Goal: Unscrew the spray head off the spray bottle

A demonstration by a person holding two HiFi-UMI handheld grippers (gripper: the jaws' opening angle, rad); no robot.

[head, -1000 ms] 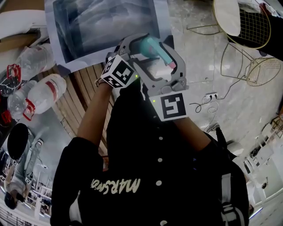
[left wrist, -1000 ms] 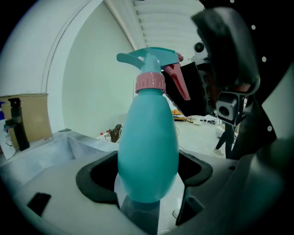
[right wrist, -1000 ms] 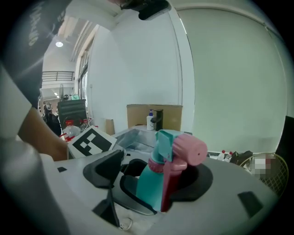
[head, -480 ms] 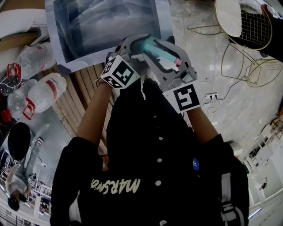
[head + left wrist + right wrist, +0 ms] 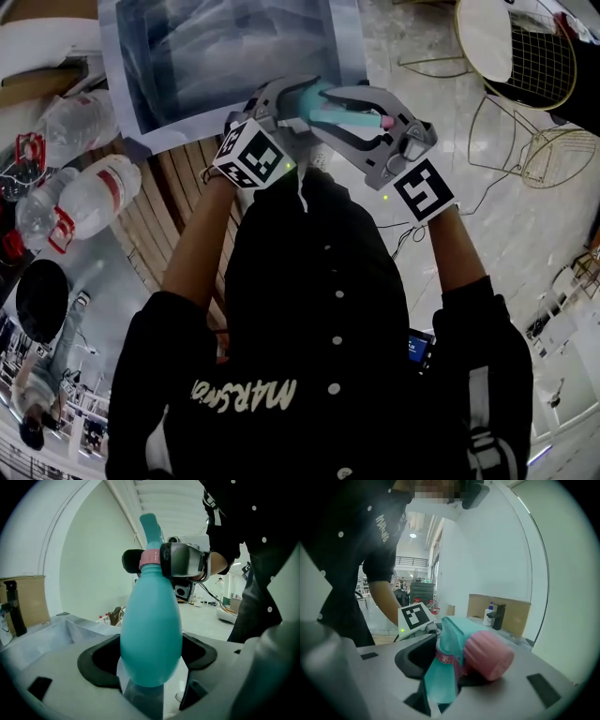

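A teal spray bottle is held upright in front of the person's chest. My left gripper is shut on its rounded body, with a dark pad on each side. A pink collar rings the neck, and the teal spray head with its pink nozzle sits on top. My right gripper is shut on the spray head at the collar. From above, the left gripper and right gripper meet on the bottle.
Clear plastic bottles lie on a slatted wooden table at the left. A large blue-grey print lies beyond the grippers. Wire chairs stand on the floor at the upper right. A cardboard box with a dark pump bottle stands behind.
My right gripper has closed on the spray head and swung round, its marker cube moving out to the right. The left gripper and the bottle have stayed in place.
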